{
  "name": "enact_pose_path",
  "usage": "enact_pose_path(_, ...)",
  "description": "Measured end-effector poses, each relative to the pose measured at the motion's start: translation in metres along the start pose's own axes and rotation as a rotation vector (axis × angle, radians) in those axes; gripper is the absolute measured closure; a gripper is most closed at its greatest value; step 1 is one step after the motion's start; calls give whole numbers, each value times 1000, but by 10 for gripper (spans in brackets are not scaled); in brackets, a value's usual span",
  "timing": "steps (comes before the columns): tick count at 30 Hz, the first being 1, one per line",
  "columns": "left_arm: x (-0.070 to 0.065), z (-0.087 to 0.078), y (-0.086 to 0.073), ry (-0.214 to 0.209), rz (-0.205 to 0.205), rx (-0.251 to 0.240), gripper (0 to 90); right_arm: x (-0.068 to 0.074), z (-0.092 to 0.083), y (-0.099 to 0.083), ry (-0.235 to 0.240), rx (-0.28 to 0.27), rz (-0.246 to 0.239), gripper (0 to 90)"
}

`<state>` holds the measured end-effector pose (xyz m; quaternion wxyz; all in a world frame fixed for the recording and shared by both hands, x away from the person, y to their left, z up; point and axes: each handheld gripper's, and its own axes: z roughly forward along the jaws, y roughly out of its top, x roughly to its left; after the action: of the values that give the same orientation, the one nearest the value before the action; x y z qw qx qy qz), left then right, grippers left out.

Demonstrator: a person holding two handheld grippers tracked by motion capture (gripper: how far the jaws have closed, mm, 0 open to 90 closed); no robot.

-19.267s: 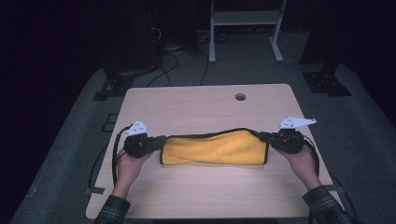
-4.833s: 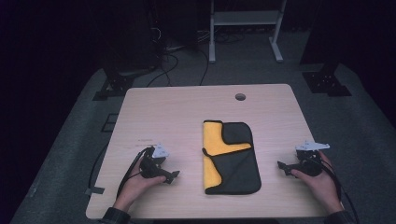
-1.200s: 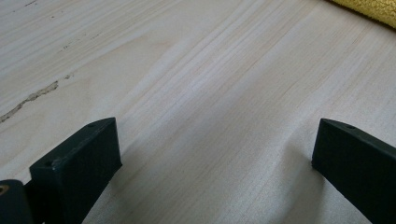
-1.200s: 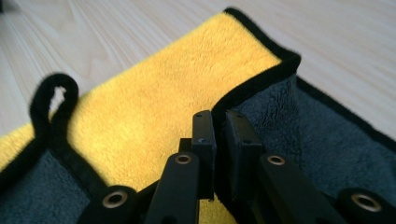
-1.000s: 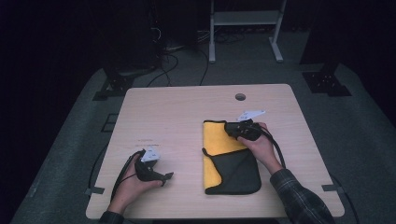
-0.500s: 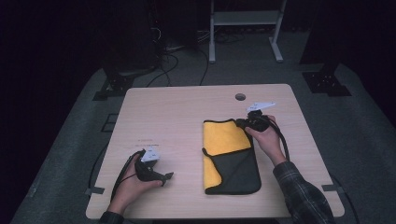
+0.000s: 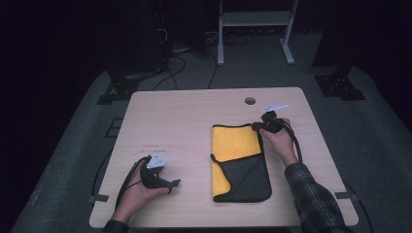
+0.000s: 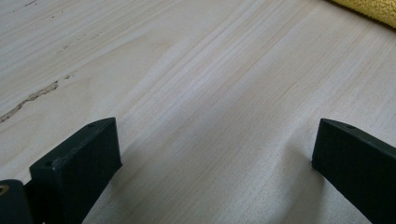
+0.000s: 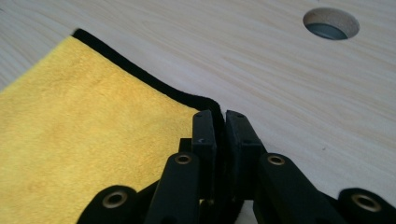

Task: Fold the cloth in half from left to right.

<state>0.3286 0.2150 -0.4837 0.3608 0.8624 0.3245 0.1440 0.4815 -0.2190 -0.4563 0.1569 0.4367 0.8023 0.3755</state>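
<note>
Folded yellow microfibre cloth with black edging lying on the pale wooden table, just below and left of its round cable hole; the right gripper has its jaws pinched together on the cloth's black-bound far right corner, while the left gripper rests on the table well left of the cloth, jaws spread wide and empty. The thin hem could slip from so narrow a pinch, or a pull could drag the folded layers askew. No legible brand, label or writing appears.
</note>
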Motion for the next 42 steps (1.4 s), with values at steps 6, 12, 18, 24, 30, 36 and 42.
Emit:
enact_pose_path(6, 0, 0, 0, 0, 0, 0, 0, -5, 7, -5, -46, 18, -5, 812)
enact_pose_path(12, 0, 0, 0, 0, 0, 0, 0, -15, 5, -10, -56, 12, 22, 758)
enact_pose_path(18, 0, 0, 0, 0, 0, 0, 0, -17, -6, -9, -88, -36, 40, 733)
enact_pose_path(24, 0, 0, 0, 0, 0, 0, 0, -5, -24, -8, -26, -70, 13, 717)
enact_pose_path(30, 0, 0, 0, 0, 0, 0, 0, 15, -40, -11, 33, -100, -3, 692)
enact_pose_path(36, 0, 0, 0, 0, 0, 2, 0, 33, -56, -13, 80, -108, -16, 672)
enact_pose_path(42, 0, 0, 0, 0, 0, 2, 0, 43, -65, -21, 133, -96, -26, 646)
